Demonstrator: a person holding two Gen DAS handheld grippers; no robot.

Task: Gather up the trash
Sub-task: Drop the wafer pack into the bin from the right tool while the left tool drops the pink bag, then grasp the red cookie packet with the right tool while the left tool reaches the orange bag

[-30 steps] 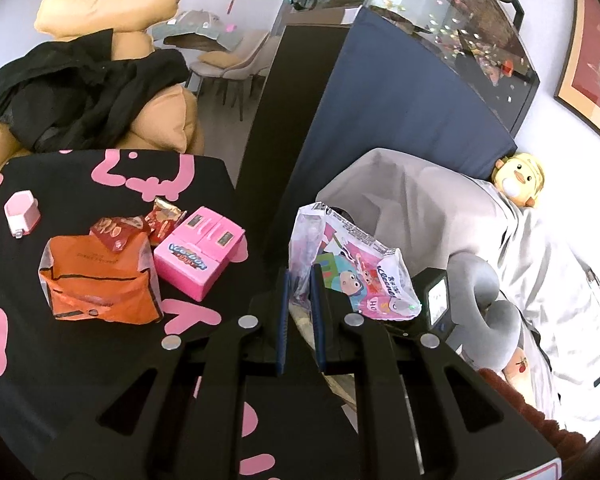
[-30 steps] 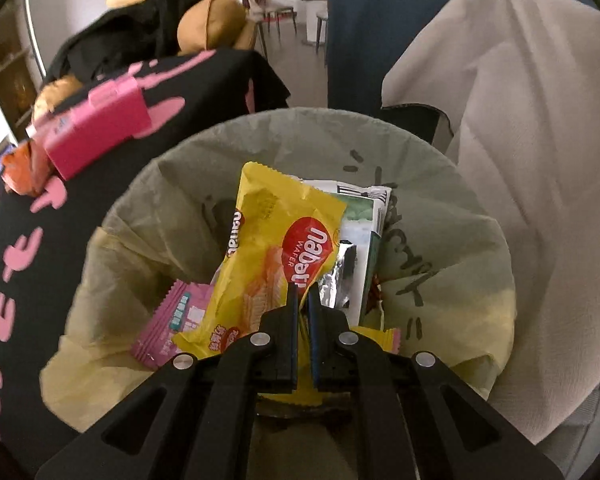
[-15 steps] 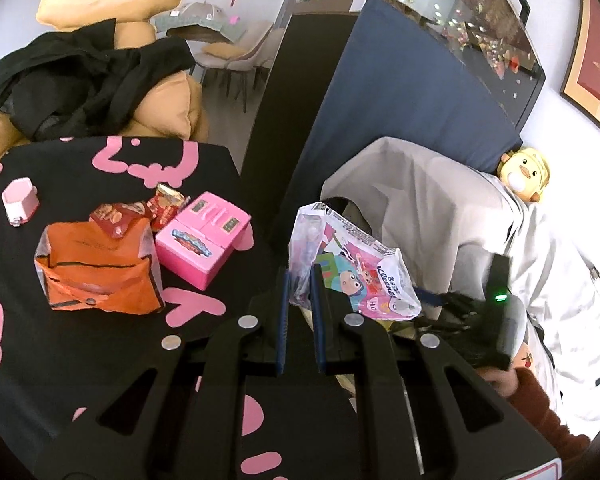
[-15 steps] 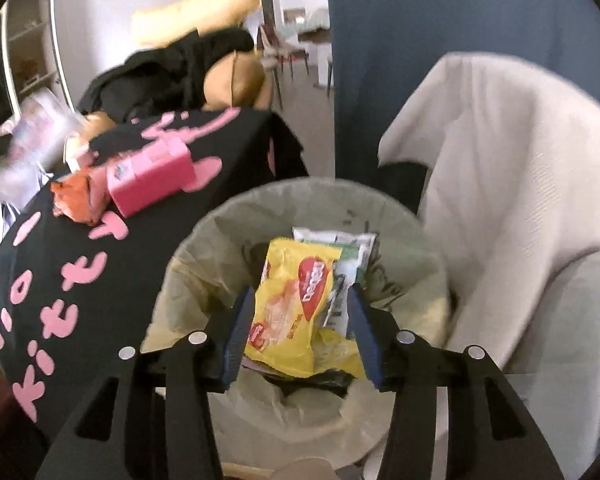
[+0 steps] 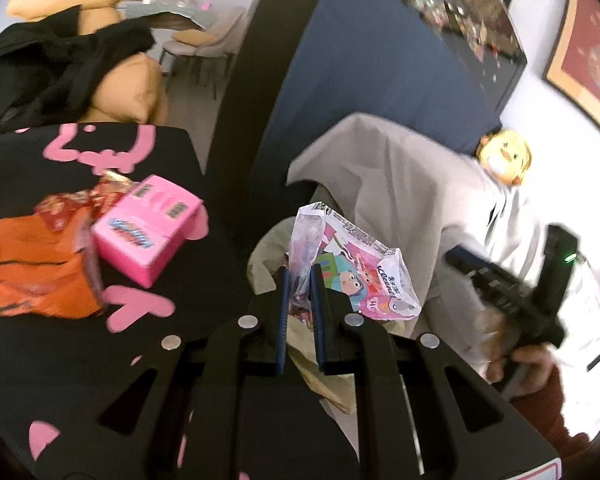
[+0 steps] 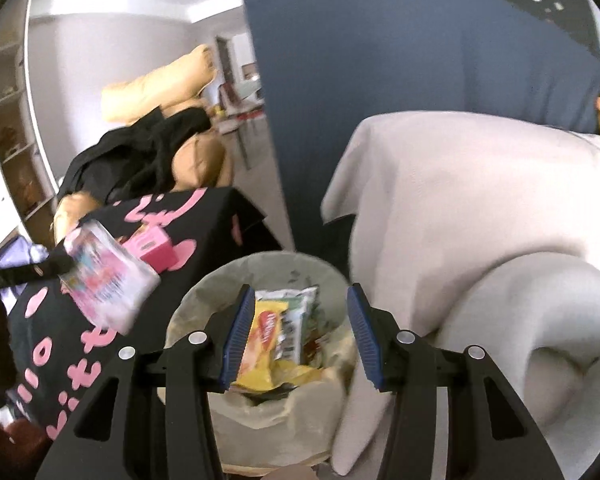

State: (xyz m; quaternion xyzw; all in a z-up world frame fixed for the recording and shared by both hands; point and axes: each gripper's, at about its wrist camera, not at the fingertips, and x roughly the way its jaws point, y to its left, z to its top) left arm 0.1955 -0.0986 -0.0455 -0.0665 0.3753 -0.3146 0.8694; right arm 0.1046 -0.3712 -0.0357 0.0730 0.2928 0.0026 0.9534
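While the left gripper [image 5: 299, 276] is clamping a pink cartoon-printed wrapper [image 5: 356, 276] by its near edge, the right gripper [image 6: 298, 322] is hanging over the lined trash bin [image 6: 204, 280] with its jaws spread wide and nothing between them. A yellow snack wrapper [image 6: 264, 336] is lying inside the bin among other packets. The step in hand appears to be the deposit of the second piece: the wrapper is hovering at the bin's rim beside the black tablecloth [image 5: 28, 360], not yet over the opening. The next move is calling for the left gripper to travel over the liner's mouth and part its jaws there. On the cloth, an orange bag [image 5: 36, 272], a pink box [image 5: 148, 228] and small red wrappers [image 5: 72, 204] are waiting, judged to be later pickups.
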